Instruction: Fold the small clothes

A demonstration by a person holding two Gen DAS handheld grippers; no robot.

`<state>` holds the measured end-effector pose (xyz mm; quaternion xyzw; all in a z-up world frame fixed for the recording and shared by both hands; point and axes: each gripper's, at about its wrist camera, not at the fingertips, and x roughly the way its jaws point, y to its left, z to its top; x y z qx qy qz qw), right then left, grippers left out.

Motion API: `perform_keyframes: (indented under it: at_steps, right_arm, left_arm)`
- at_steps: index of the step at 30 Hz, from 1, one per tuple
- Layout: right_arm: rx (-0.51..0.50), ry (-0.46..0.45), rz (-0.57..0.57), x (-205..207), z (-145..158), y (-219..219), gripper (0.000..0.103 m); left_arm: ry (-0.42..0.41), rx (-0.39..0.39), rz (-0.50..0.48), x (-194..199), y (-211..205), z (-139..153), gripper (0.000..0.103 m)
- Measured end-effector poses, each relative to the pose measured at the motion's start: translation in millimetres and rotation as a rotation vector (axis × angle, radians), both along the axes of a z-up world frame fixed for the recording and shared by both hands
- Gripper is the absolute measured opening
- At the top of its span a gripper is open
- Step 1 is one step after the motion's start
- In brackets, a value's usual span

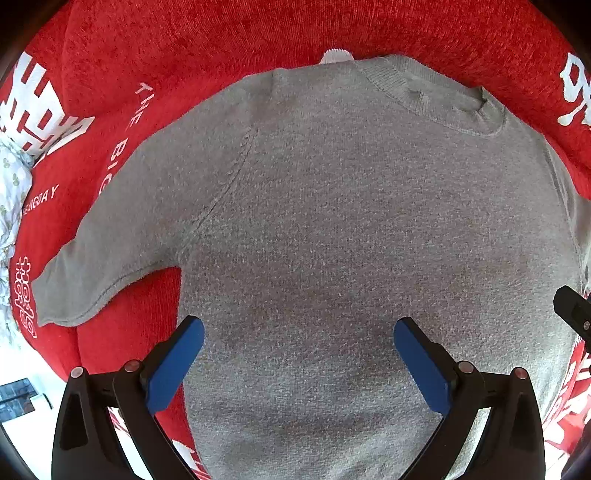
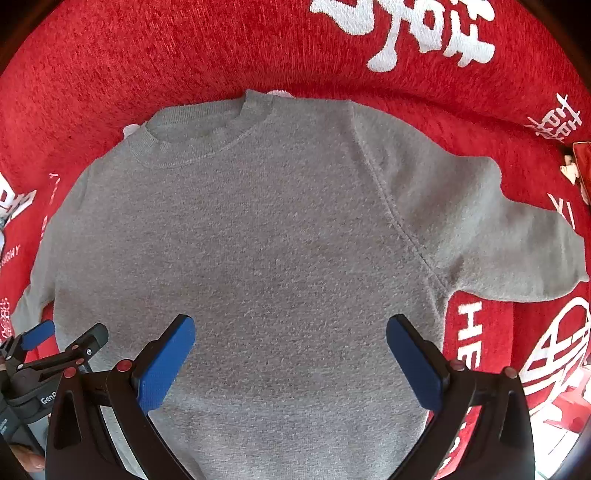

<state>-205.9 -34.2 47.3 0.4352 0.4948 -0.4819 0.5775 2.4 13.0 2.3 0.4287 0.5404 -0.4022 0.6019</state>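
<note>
A small grey sweater (image 1: 332,229) lies flat on a red cloth, collar (image 1: 436,96) at the far side, one sleeve (image 1: 110,236) spread to the left. In the right wrist view the same sweater (image 2: 266,251) shows its collar (image 2: 195,136) and its other sleeve (image 2: 491,229) spread to the right. My left gripper (image 1: 299,354) hovers open over the sweater's lower body, blue pads wide apart, nothing between them. My right gripper (image 2: 291,354) is open the same way over the lower body. The left gripper (image 2: 62,339) also appears at the right wrist view's lower left.
The red cloth (image 1: 184,44) with white lettering (image 2: 424,29) covers the surface all round the sweater. A pale patterned fabric (image 1: 11,192) lies at the far left edge. A small red object (image 2: 581,158) sits at the right edge. White floor shows at the lower corners.
</note>
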Motion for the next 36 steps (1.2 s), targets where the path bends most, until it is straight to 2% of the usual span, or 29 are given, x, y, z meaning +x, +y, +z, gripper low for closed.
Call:
perform_keyframes:
  at_steps: [7, 15, 27, 36]
  right_arm:
    - [-0.002, 0.003, 0.007, 3.2, -1.0, 0.9, 0.103]
    - [0.004, -0.022, -0.033, 0.7, -1.2, 2.0, 0.103]
    - [0.001, -0.004, -0.032, 5.7, 0.1, 5.6, 0.103]
    - [-0.02, 0.012, -0.02, 13.8, 8.1, 9.4, 0.103]
  left_arm:
    - [0.011, -0.013, -0.001, 5.2, -1.0, -2.0, 0.103]
    - [-0.002, 0.03, 0.004, 12.3, 1.0, -5.8, 0.103]
    - [0.005, -0.002, 0.003, 17.3, 7.0, -10.0, 0.103]
    - [0.04, -0.029, 0.029, 26.6, 9.7, -8.9, 0.103]
